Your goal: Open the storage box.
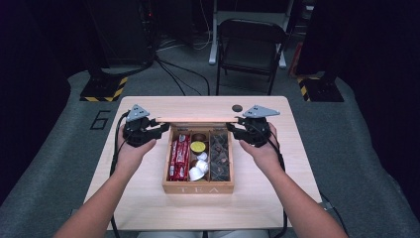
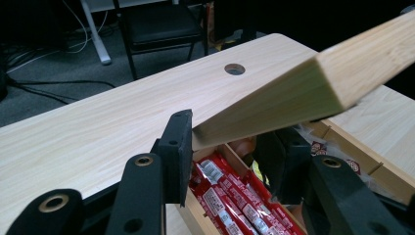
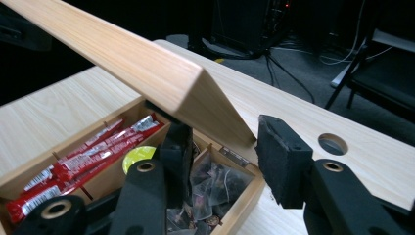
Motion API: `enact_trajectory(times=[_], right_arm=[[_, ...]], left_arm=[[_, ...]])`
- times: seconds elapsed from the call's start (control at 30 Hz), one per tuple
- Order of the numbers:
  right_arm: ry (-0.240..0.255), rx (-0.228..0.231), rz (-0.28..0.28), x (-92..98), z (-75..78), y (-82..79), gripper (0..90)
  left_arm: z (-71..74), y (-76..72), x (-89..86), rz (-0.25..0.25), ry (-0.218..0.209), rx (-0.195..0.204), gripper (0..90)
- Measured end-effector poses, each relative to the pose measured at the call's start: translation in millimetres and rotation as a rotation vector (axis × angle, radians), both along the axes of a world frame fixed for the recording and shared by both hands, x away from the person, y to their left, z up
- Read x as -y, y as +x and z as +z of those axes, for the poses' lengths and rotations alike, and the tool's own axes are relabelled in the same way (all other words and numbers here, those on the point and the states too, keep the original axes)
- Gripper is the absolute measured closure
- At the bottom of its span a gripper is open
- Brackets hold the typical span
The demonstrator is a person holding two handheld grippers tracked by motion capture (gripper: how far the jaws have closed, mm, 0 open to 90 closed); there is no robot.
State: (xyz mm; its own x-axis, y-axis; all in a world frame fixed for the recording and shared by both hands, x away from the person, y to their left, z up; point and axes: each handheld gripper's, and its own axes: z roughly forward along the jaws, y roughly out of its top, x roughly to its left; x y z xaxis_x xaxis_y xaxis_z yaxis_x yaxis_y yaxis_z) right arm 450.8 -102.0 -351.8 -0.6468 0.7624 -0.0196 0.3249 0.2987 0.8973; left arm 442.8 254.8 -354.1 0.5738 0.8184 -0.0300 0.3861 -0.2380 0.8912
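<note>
A wooden tea box [image 1: 198, 188] stands mid-table with its hinged lid [image 1: 198, 119] raised at the back. My left gripper [image 1: 157, 130] is shut on the lid's left end, and its pads [image 2: 178, 147] clamp the lid's side edge [image 2: 274, 98]. At the lid's right end, my right gripper [image 1: 236, 130] is shut the same way, one pad [image 3: 281, 161] against the lid's corner [image 3: 195, 98]. Inside lie red packets [image 1: 179, 157], round capsules [image 1: 198, 158] and dark tea bags [image 1: 220, 156].
The light wooden table [image 1: 148, 198] has a round hole [image 1: 237, 108] near its back edge behind the box. A dark folding chair [image 1: 250, 44] stands beyond the table, with cables on the floor. Bare tabletop lies left, right and in front of the box.
</note>
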Motion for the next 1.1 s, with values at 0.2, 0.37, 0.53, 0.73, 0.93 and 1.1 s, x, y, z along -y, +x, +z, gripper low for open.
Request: enact_trajectory(times=[0.2, 0.37, 0.53, 0.73, 0.93, 1.1], right_arm=[[-0.001, -0.012, -0.023, -0.1, -2.6, 5.8, 55.3], [-0.015, -0.013, -0.033, -0.8, -5.0, 12.0, 55.4], [-0.015, -0.017, -0.047, -1.5, -7.4, 18.4, 55.5], [-0.009, -0.016, -0.047, -3.1, -11.8, 26.1, 55.5], [-0.010, -0.021, -0.067, -7.0, -15.7, 33.8, 54.5], [-0.008, -0.025, -0.082, -8.5, -19.2, 41.0, 54.5]], left_arm=[[4.3, 5.9, -0.2, 0.002, -0.005, -0.014, 58.2], [6.9, 11.7, -0.8, 0.005, -0.019, -0.014, 58.6], [10.8, 17.5, -0.7, -0.001, -0.005, -0.011, 59.0], [13.9, 24.6, -1.6, 0.002, -0.010, -0.015, 59.6], [16.1, 31.0, -2.5, 0.002, -0.025, -0.024, 59.7], [17.2, 34.5, -2.1, 0.007, -0.026, -0.020, 60.2]])
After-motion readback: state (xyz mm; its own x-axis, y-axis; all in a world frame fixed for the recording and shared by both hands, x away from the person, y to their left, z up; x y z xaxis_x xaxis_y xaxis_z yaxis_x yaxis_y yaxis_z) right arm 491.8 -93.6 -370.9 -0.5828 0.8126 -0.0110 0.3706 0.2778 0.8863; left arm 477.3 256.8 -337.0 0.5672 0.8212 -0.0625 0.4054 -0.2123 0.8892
